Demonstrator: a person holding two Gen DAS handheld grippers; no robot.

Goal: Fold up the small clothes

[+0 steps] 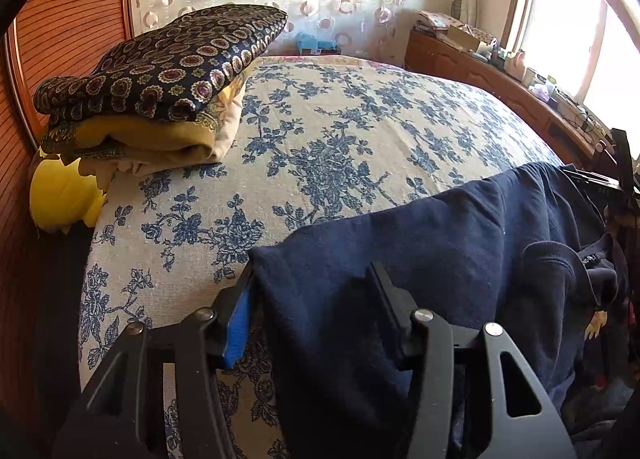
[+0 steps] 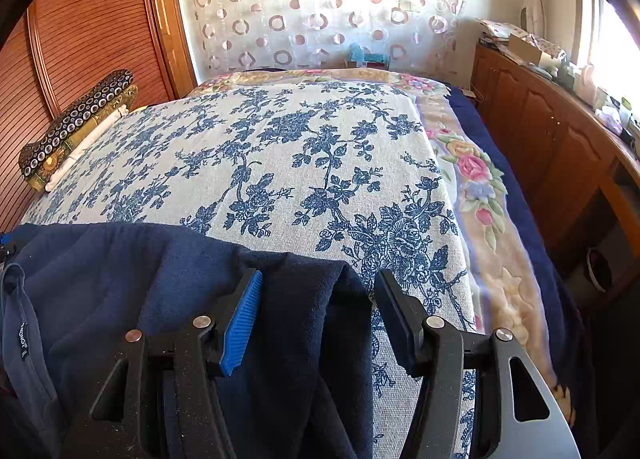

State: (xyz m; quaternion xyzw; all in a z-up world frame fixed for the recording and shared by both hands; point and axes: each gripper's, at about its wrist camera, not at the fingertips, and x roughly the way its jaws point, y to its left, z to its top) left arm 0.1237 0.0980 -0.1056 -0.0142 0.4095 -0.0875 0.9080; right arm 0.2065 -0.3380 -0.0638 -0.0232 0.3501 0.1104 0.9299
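Lying across the near end of the bed is the navy garment, draped over the blue-floral bedspread w/ its far edge running roughly straight across. You can see the collar w/ a small label on the left side of the right wrist view.

Left gripper: fingers spread, one blue-padded finger sits right at the garment's left edge, the other black finger is on top of the fabric. Cloth is between them but there's a visible gap, so not pinching afaict.

Right gripper: fingers also apart, a raised fold of the navy fabric stands up between them. The blue pad is close to the fold on one side, the black finger is clear of it on the other w/ bedspread showing in the gap. Not clamped imo.

Other stuff: a stack of folded bedding at the far left of the bed, dark patterned piece on top, yellow underneath. Wood cabinet along the right under the window, cluttered top. Curtain w/ circle print at the back.
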